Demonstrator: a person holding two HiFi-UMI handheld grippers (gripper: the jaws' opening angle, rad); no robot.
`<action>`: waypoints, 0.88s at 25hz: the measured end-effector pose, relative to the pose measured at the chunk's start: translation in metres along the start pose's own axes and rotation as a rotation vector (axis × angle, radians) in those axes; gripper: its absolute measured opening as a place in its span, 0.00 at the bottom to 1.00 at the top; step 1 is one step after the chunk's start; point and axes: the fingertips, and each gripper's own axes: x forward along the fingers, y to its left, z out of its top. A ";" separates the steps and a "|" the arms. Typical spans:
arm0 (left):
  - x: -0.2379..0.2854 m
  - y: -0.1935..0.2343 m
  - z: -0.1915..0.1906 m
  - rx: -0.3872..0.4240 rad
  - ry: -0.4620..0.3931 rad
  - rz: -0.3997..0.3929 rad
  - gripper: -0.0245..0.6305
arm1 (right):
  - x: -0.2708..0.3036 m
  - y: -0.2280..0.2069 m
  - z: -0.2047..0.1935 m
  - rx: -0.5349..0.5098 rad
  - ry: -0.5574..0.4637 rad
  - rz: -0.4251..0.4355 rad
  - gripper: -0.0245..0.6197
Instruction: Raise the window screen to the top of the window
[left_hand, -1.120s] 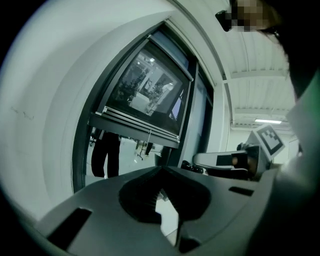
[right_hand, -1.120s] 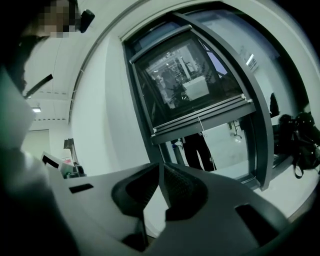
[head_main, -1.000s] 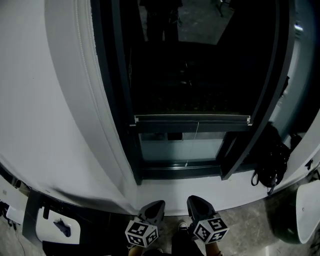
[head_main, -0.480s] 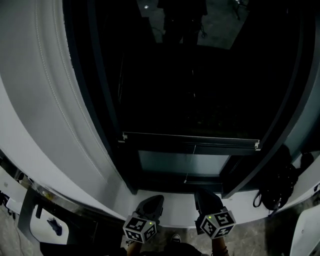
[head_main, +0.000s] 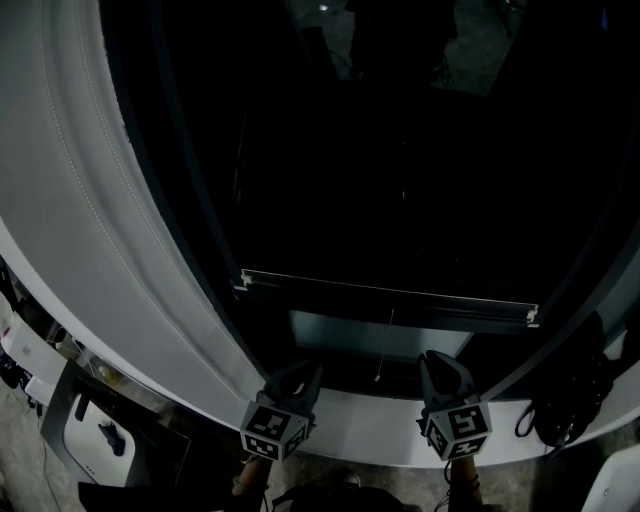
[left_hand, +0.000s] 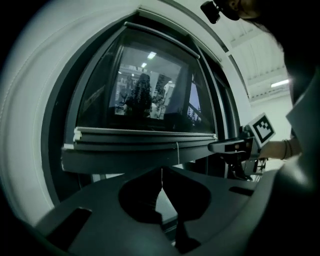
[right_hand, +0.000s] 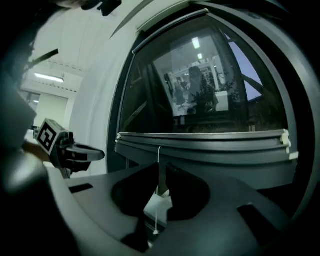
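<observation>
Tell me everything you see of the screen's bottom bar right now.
The bottom bar is a long, slim dark rail with a paler top edge and light end caps; it looks like metal or plastic. It spans the window frame, roughly level, and sits low, just above a strip of pale glass. A thin light cord hangs from its middle. Neither the left gripper nor the right gripper touches it; both are lower, near the sill.
</observation>
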 end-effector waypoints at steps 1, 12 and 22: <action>0.004 0.009 0.009 0.035 -0.009 0.011 0.04 | 0.004 -0.006 0.005 -0.041 -0.010 0.003 0.10; 0.048 0.072 0.056 0.664 0.227 -0.006 0.09 | 0.031 -0.036 0.048 -0.638 0.089 0.074 0.15; 0.071 0.094 0.048 0.914 0.459 -0.139 0.10 | 0.046 -0.053 0.037 -0.850 0.302 0.127 0.15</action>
